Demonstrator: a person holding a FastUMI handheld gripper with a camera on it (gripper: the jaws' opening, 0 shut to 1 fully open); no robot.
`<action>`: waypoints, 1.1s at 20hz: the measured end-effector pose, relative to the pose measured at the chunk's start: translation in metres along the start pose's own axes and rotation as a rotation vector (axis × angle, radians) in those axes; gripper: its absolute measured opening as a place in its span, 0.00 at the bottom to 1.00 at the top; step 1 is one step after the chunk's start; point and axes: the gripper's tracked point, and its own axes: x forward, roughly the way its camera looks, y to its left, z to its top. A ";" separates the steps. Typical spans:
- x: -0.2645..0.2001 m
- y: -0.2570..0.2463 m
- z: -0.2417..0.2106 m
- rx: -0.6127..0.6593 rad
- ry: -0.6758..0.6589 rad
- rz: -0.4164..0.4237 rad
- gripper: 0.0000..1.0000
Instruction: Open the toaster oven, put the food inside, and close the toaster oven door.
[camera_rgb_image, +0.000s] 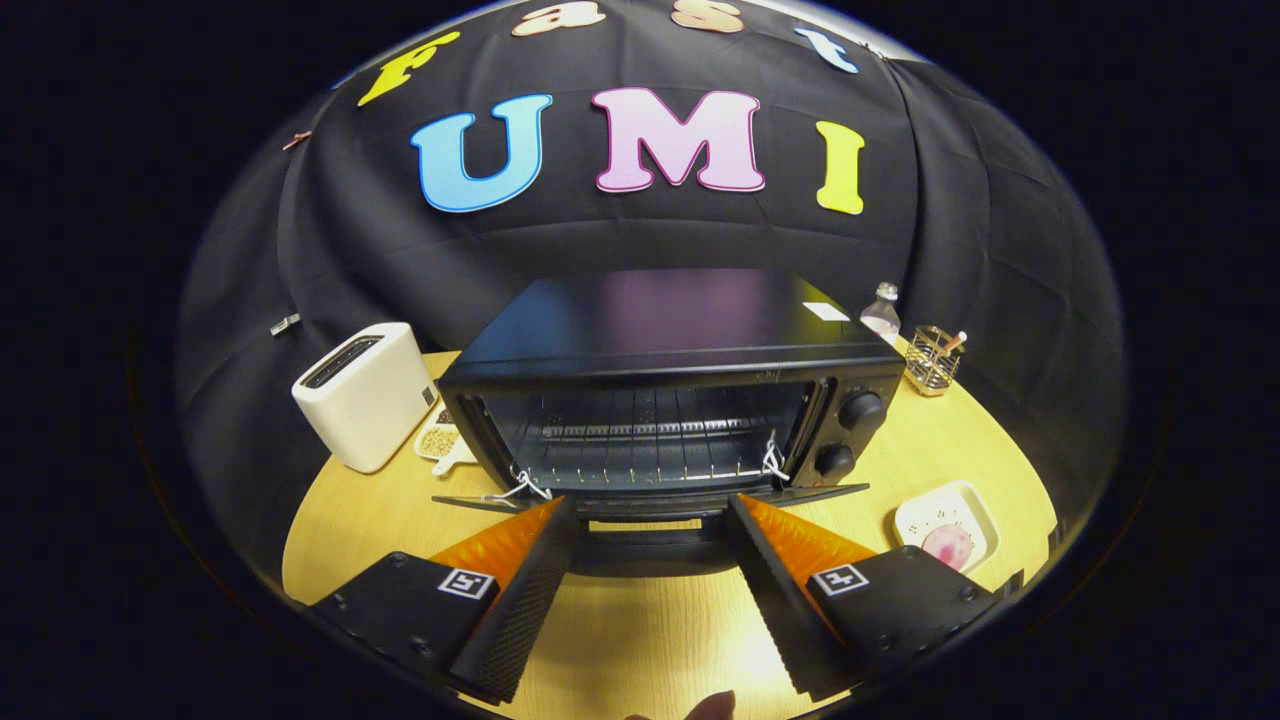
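The black toaster oven (660, 385) stands on the wooden table straight ahead, its door (650, 505) folded down flat toward me. Inside, the wire rack (640, 435) is bare. My gripper (650, 510) is open, its two fingertips spread wide and reaching the front edge of the lowered door, one at each side of the door handle (650, 535). Nothing is held between the fingers. The food, a pink round piece (948, 545), lies on a white square plate (975, 505) to the right of the oven, beside my right finger (775, 570).
A white toaster (365, 395) stands left of the oven, with a small white dish of beans (440, 440) behind it. At the back right are a clear bottle (882, 312) and a wire basket (933, 360). The table's round edge runs close on both sides.
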 end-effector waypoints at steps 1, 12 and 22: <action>-0.001 0.000 -0.004 -0.006 0.004 0.000 0.99; -0.005 -0.017 -0.106 -0.052 0.275 -0.018 0.99; -0.044 -0.069 -0.067 0.003 0.251 0.123 0.99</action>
